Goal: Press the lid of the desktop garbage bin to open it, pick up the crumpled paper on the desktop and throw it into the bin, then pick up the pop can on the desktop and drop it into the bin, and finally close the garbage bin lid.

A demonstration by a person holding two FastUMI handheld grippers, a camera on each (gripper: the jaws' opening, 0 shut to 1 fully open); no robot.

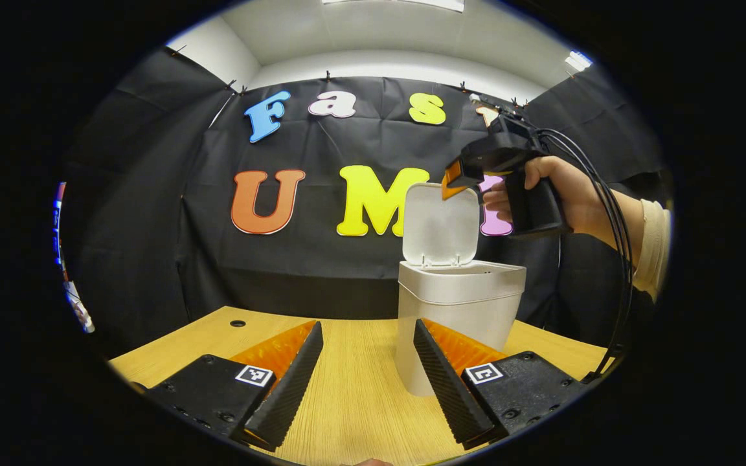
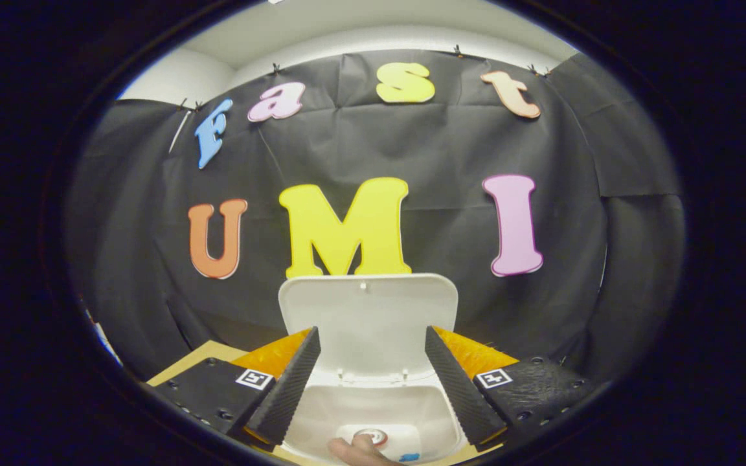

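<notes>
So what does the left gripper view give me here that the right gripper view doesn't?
Left gripper view: past the open left tongs, the garbage bin seen from outside, standing on the wooden table, with a hand holding the right tongs near the top edge of the raised lid.
Right gripper view: a look down inside the bin, where what seems to be the pop can lies at the bottom.
Shared: the white bin with its lid upright, and open, empty tongs.

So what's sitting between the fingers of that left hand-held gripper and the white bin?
Nothing: in the left gripper view, bare wooden desk runs from the open left hand-held gripper to the bin.
</notes>
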